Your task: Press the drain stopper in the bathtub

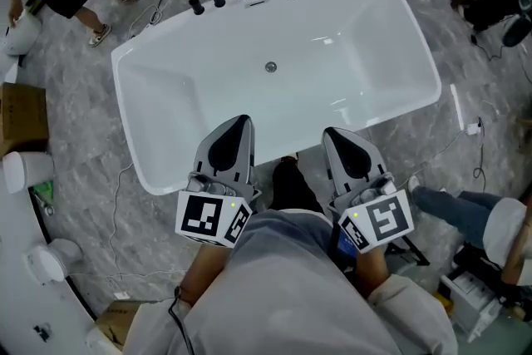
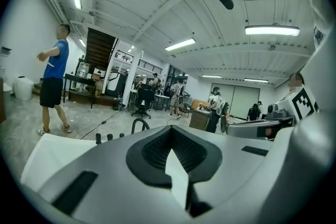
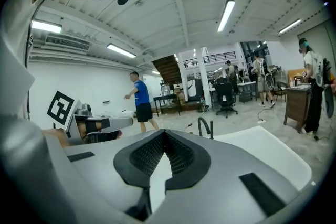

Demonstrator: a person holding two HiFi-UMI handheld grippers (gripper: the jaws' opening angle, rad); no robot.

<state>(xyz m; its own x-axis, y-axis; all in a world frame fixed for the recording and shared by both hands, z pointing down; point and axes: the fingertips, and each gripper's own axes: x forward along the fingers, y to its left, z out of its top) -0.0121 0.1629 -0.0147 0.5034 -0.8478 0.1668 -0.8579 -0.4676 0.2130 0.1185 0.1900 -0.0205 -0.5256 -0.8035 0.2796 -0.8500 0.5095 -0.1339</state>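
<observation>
Grey stone floor (image 1: 87, 137) surrounds the white bathtub (image 1: 187, 87), over whose near rim we hold the left gripper (image 1: 241, 121) and right gripper (image 1: 330, 132), both pairs of jaws closed together on nothing, well apart from the drain stopper (image 1: 270, 66) at the tub's middle. We judge that the long reach could send a narrow tip skidding off the small stopper or knock the rim. We read no brand or writing, only square markers (image 1: 204, 216) on the grippers.
</observation>
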